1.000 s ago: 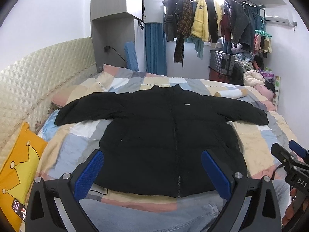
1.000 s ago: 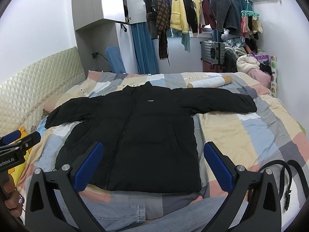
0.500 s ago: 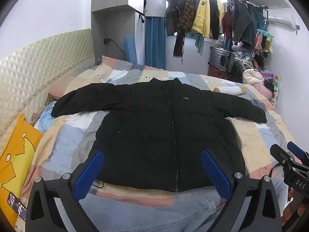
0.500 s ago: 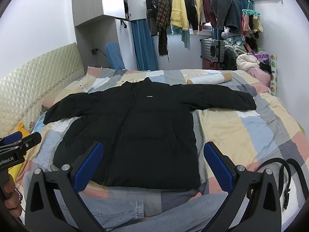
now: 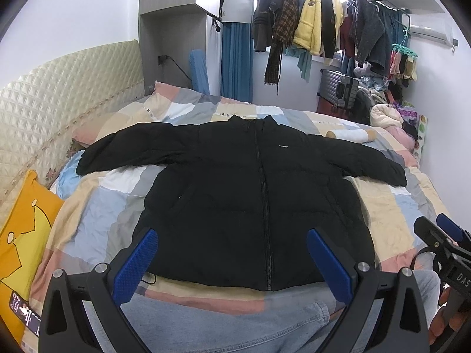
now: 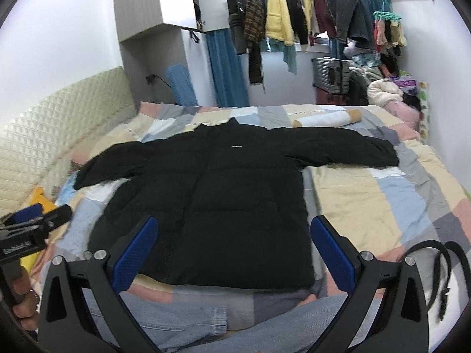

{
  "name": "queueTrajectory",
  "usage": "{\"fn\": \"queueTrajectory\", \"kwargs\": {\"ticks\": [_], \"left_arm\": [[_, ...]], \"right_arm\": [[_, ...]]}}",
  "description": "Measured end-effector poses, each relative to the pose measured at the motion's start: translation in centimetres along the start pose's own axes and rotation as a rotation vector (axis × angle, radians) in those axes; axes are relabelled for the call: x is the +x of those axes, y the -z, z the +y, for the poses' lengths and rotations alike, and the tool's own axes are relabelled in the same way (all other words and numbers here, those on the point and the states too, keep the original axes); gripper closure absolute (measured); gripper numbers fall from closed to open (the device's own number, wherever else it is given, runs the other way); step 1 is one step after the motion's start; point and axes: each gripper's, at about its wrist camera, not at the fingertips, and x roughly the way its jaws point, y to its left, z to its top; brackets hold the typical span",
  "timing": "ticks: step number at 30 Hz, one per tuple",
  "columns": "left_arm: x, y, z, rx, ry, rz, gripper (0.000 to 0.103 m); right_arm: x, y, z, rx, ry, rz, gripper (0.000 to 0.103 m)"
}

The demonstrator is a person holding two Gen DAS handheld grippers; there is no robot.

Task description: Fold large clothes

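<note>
On the bed [image 5: 88,217], left wrist view: black jacket [image 5: 253,182] lies flat, front up, zipped, both sleeves spread out sideways. Left tool [image 5: 232,261] released, jaws wide, above the hem, not touching. Collar points away toward the far wall, hem toward the person's jeans [image 5: 235,317]; zipper axis runs near-to-far, the sleeve span crosses it and is the longer line. Right tool's tip shows at the right edge.

Right wrist view: right tool [image 6: 234,253] also released, empty, near the hem on the jacket's right half. Jacket [image 6: 223,200] is central on the bed [image 6: 382,206], right sleeve reaching toward a roll [image 6: 326,119].

Folding not begun. Likely first step: pinch each sleeve near the cuff, bring it across the chest; grip deep, puffy fabric slips, keep the body flat.
</note>
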Motion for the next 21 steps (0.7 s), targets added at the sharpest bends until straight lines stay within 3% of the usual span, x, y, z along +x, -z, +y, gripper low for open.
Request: {"fn": "queueTrajectory", "kwargs": {"ticks": [10, 21], "left_arm": [[0.9, 0.4, 0.0, -0.033, 0.013, 0.014, 0.001], [0.9, -2.6, -1.1, -0.046, 0.058, -0.042, 0.001]], "right_arm": [[0.4, -0.4, -0.4, -0.01, 0.024, -0.005, 0.0], [0.9, -2.4, -2.8, 0.037, 0.043, -0.031, 0.0]]}}
